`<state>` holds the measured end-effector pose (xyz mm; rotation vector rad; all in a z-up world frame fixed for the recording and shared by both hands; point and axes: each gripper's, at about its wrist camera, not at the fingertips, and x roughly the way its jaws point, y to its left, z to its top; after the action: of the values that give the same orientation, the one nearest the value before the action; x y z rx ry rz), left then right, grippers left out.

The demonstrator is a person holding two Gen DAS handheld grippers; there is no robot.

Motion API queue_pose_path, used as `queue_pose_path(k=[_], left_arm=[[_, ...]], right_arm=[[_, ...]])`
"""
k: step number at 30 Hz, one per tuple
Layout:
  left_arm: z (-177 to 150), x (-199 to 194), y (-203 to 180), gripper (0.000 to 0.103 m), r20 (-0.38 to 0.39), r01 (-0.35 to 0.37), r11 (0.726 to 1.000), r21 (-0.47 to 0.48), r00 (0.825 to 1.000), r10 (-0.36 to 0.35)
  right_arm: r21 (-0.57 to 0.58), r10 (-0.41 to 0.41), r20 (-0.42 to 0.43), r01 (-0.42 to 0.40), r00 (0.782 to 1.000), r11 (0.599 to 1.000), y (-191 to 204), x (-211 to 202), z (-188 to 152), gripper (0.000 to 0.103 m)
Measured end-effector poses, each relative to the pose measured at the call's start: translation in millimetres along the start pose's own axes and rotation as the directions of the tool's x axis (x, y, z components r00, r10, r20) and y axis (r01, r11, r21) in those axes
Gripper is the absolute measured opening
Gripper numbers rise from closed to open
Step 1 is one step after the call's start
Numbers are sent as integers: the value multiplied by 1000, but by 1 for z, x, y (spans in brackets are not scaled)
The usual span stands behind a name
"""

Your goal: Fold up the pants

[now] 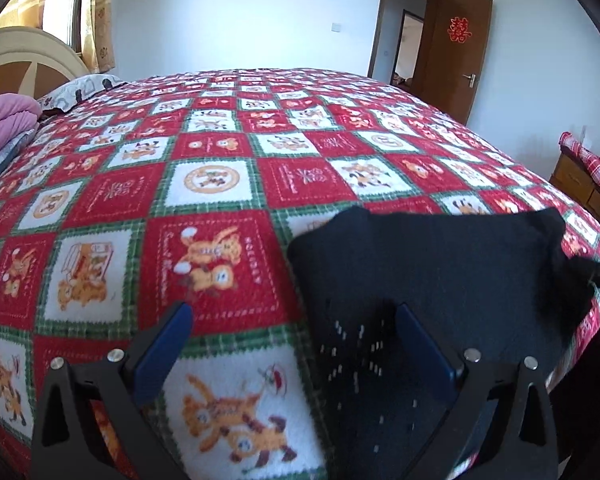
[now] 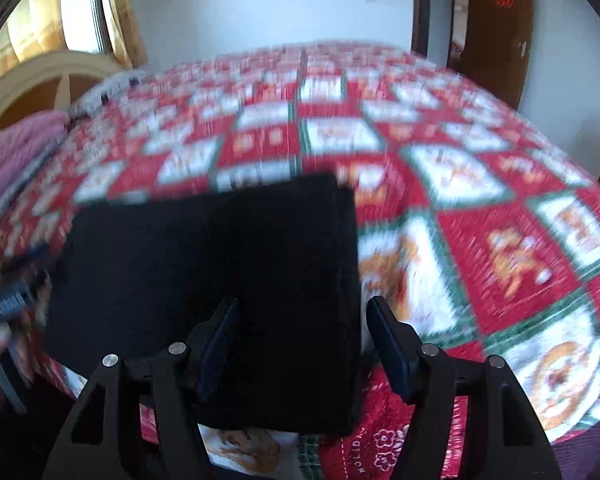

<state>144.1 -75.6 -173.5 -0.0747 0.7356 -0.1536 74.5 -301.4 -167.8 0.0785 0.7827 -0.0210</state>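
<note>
Pants [image 2: 204, 280] look basically folded into a compact black block on your blanket [image 1: 204, 184], and both your left gripper [image 1: 292, 344] and right gripper [image 2: 300, 340] sit spread, pinching nothing, so maybe just tidying left.

Ahead of the left hand-held gripper [image 1: 294, 354], whose fingers stand wide apart, the bed [image 1: 220, 152] stretches flat to the far wall. The folded black pants [image 1: 432, 272] lie just ahead and to its right, the only raised thing close by. Far to its left, pink bedding [image 1: 4, 124] and a pillow [image 1: 80, 90] pile against the headboard [image 1: 28, 60]. The right hand-held gripper [image 2: 300, 338] hangs spread over the pants' right edge, with bare blanket to its right.
</note>
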Motion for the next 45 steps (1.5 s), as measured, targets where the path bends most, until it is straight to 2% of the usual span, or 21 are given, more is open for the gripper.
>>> queue_pose_path(k=[2,4,7,9,12,14,16,17,18,21,24,26,28,31,33,34,36,37,39,45], left_arm=[[-5,-3,0,103,0,5,1000,6,1000,-5],[-13,-6,-3,103,-4,5,1000,20,1000,-5],[-22,-9,-5,103,-14,15,999,32,1000,-15],[-26,-10,-6,103,-18,14,999,43,1000,-13],[-27,-8,-4,103,-30,17,999,44,999,-16],[-29,-5,-2,103,-39,23,999,38,999,-22],[-30,-5,-2,103,-30,23,999,43,999,-22],[-30,-5,-3,103,-26,23,999,48,999,-22],[-30,-5,-2,103,-22,28,998,47,999,-27],[-30,-8,0,103,-12,48,998,38,999,-48],[-28,-10,2,103,2,80,997,22,997,-80],[-25,-10,2,103,6,102,995,8,995,-102],[-22,-7,0,103,3,132,991,-4,991,-132],[-19,-2,-2,103,4,142,990,-10,990,-142],[-15,1,-4,103,7,148,989,-10,989,-148],[-13,2,-4,103,8,149,989,-13,989,-149],[-10,5,-5,103,9,157,988,-13,988,-157],[-9,5,-6,103,10,159,987,-9,987,-159],[-9,7,-8,103,15,159,987,-3,987,-159],[-6,13,-13,103,19,152,988,20,988,-152]], right_arm=[[-3,24,75,-23,997,1000,6,-20,9,66],[-16,80,110,-78,991,997,16,-30,17,67],[-35,220,85,-218,972,975,44,-23,36,67],[-78,282,67,-277,957,958,68,-11,46,67],[-144,347,-30,-347,937,927,118,23,61,67],[-193,323,-113,-340,940,921,146,50,65,67],[-234,190,-156,-223,969,946,162,81,66,67],[-246,143,-187,-187,972,951,166,97,65,67],[-236,147,-201,-193,968,952,166,105,64,67],[-176,200,-202,-236,959,956,154,105,66,67],[-171,245,-130,-265,961,949,136,72,62,67],[-147,264,-77,-272,962,951,109,44,56,67],[-88,256,-36,-258,966,962,79,25,51,68],[47,192,7,-193,981,980,22,9,39,68],[136,111,-10,-109,994,985,-12,7,28,69],[156,100,-31,-94,994,983,-23,11,23,69],[196,132,-70,-116,989,974,-35,22,17,69],[243,187,-90,-160,978,957,-42,29,12,69],[277,236,-83,-205,968,939,-46,34,11,69],[239,237,-63,-216,970,947,-45,36,6,57]])
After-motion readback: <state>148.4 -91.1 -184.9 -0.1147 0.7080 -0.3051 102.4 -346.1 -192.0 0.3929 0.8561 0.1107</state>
